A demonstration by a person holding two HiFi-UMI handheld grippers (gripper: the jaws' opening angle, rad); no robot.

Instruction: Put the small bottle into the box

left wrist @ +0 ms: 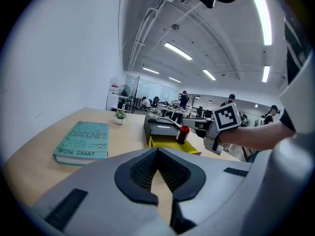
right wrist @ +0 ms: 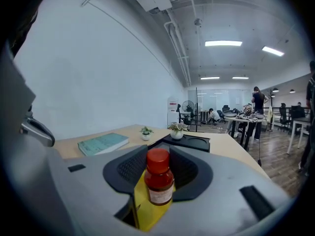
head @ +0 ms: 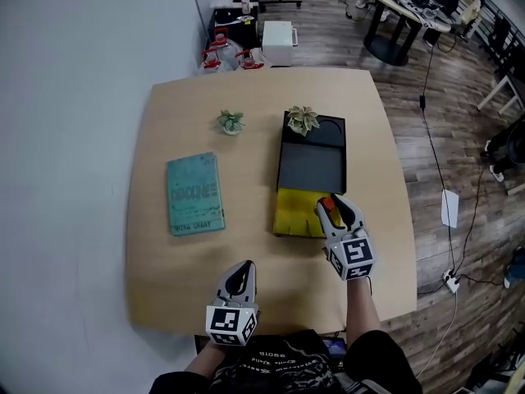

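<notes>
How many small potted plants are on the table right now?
2. One potted plant stands on the wooden table beyond the teal book; the other sits on the black tray, far end.

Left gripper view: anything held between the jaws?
No. The left gripper has nothing between its jaws, and only bare table shows past them.

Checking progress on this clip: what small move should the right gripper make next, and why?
Probably lower the right gripper a little: it grips the small red-capped brown bottle above the yellow open section of the black box, apparently not yet resting inside.
</notes>
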